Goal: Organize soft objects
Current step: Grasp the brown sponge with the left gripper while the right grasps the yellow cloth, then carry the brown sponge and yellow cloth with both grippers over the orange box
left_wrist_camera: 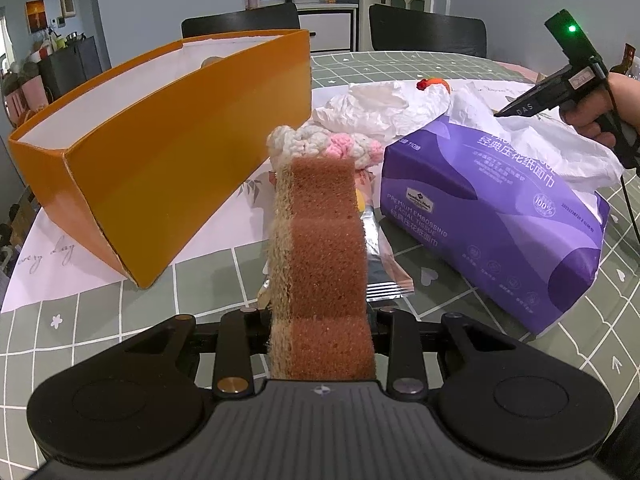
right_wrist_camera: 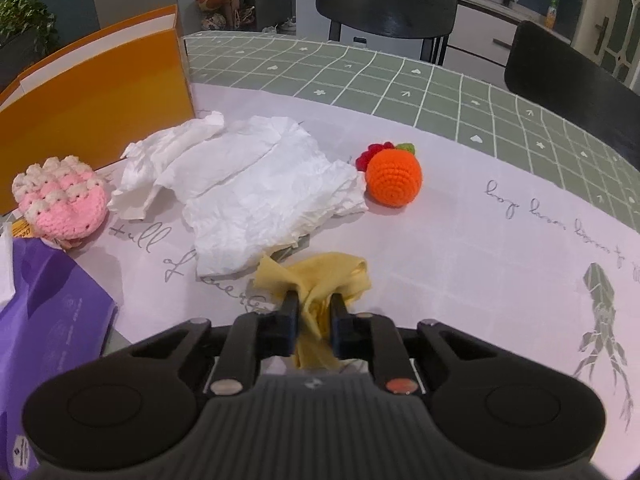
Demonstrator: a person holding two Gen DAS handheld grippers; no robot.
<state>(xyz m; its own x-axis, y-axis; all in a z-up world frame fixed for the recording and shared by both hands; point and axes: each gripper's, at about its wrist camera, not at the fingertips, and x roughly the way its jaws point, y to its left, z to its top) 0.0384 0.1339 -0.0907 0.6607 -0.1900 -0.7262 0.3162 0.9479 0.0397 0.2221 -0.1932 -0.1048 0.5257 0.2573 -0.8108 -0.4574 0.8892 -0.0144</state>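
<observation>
1. Left gripper (left_wrist_camera: 320, 320) was clamped on a brown sponge (left_wrist_camera: 324, 264), which stood up between the jaws and ran forward past them.
2. Right gripper (right_wrist_camera: 314, 312) was pinched shut on a crumpled yellow cloth (right_wrist_camera: 316, 280); cloth bunched between the jaws and spread just ahead of them on the pale mat (right_wrist_camera: 480, 264).
3. Just beyond the sponge's far end: a pink-and-white crochet piece (left_wrist_camera: 320, 146), lying on the mat.
4. Right of the left gripper: purple tissue pack (left_wrist_camera: 492, 216), white tissue spilling from its top.
5. Ahead of the right gripper: crumpled white tissue sheets (right_wrist_camera: 248, 192), then an orange crochet ball (right_wrist_camera: 394, 180) touching their far right edge.
6. Ahead-left of the left gripper: orange box (left_wrist_camera: 160, 148), open-topped, white inside; contents could not be made out.
</observation>
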